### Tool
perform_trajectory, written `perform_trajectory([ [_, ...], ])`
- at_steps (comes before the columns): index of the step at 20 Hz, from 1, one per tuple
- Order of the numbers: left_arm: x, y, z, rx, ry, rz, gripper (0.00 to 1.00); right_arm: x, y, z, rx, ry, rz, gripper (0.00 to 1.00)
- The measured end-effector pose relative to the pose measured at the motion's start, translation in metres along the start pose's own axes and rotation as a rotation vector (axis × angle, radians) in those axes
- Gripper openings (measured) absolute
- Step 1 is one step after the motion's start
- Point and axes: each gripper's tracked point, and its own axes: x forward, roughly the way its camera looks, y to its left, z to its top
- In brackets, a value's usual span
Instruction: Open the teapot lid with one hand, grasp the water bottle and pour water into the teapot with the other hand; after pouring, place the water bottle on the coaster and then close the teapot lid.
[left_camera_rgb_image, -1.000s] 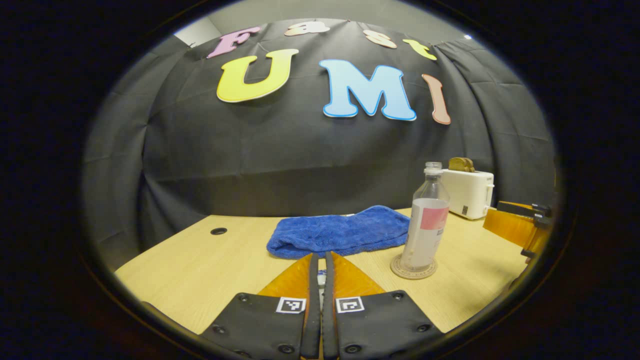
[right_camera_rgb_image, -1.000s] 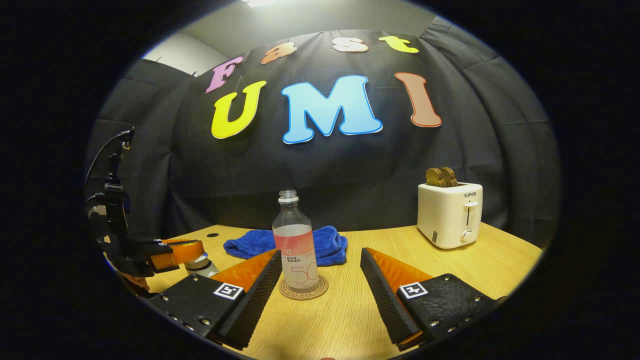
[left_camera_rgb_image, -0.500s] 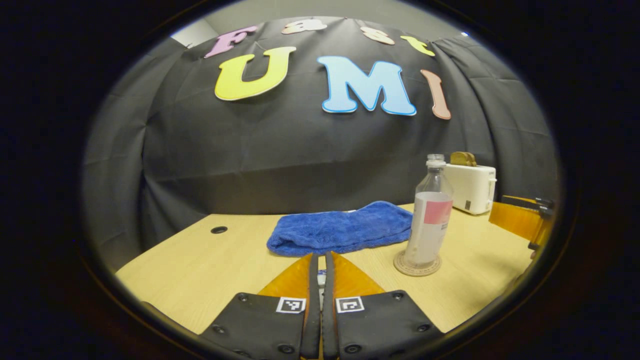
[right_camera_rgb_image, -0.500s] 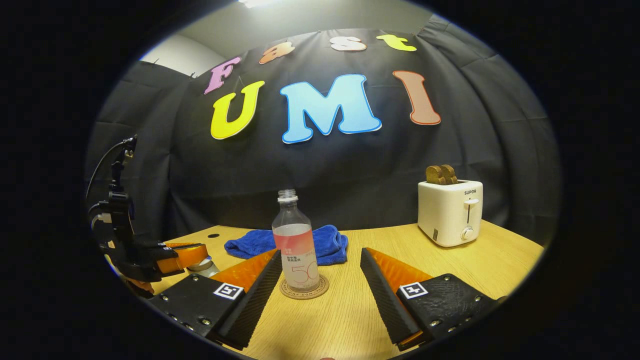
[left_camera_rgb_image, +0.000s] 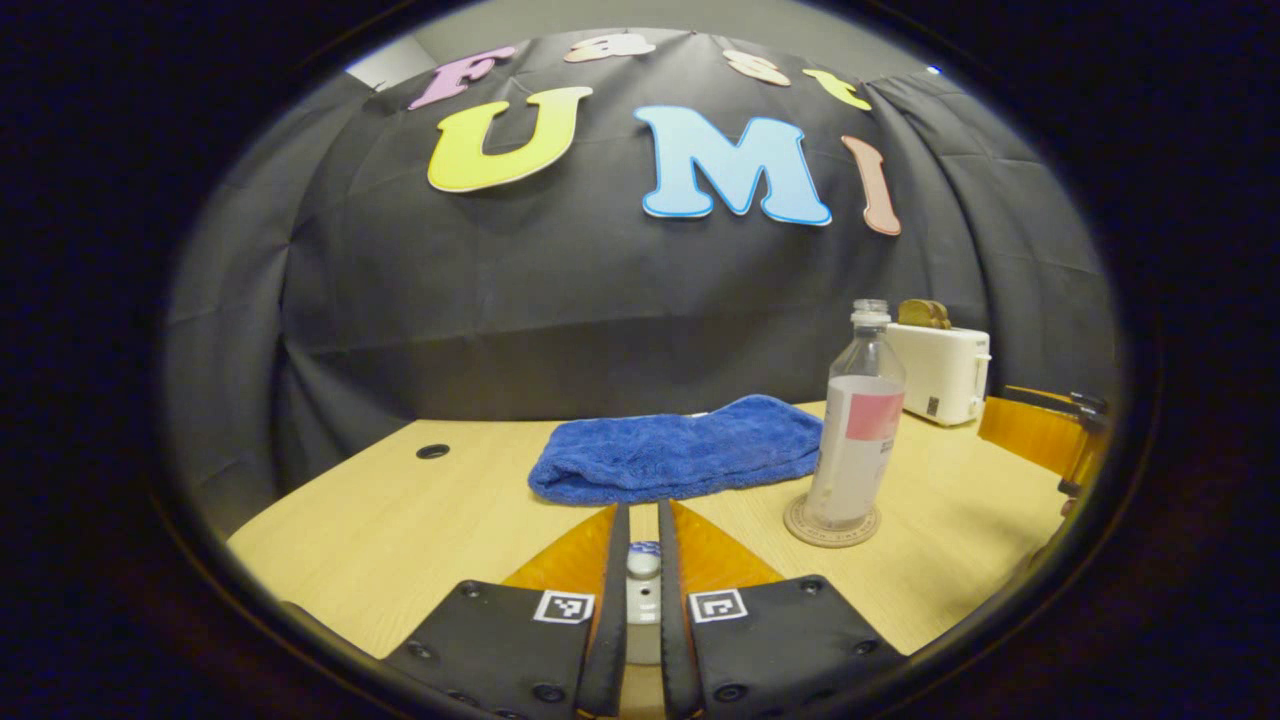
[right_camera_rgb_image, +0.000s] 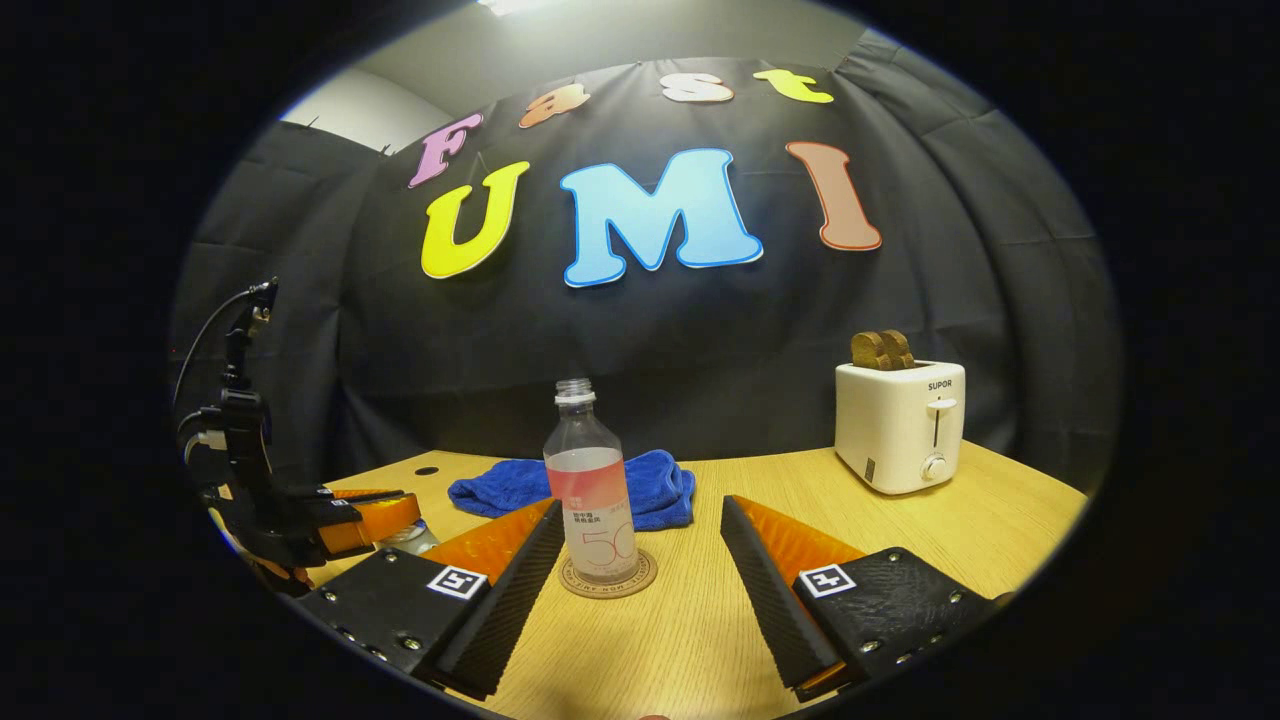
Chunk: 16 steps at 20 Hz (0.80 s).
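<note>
flanking the lid knob (left_camera_rgb_image: 642, 560), left gripper (left_camera_rgb_image: 640, 520) fingers slightly parted; right gripper (right_camera_rgb_image: 640, 520) fingers wide, empty.

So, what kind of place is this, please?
Probably a staged recording booth, not a real kitchen: black cloth hangs behind a wooden table set with a toaster, a blue towel and a bottle on a coaster, with hand-held grippers working over it.

Teapot (right_camera_rgb_image: 408, 537) mostly hidden behind left hand-held gripper (right_camera_rgb_image: 375, 510); grip unclear.
</note>
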Motion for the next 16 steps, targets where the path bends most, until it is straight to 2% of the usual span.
perform_trajectory([
  [9, -0.03, -0.011, 0.014, -0.027, -0.055, -0.015, 0.22, -0.011, 0.004, 0.021, -0.02, -0.054, -0.017, 0.98],
  [16, -0.07, -0.029, 0.029, -0.013, -0.089, -0.036, 0.22, -0.037, 0.011, 0.036, -0.137, -0.101, -0.042, 0.97],
])
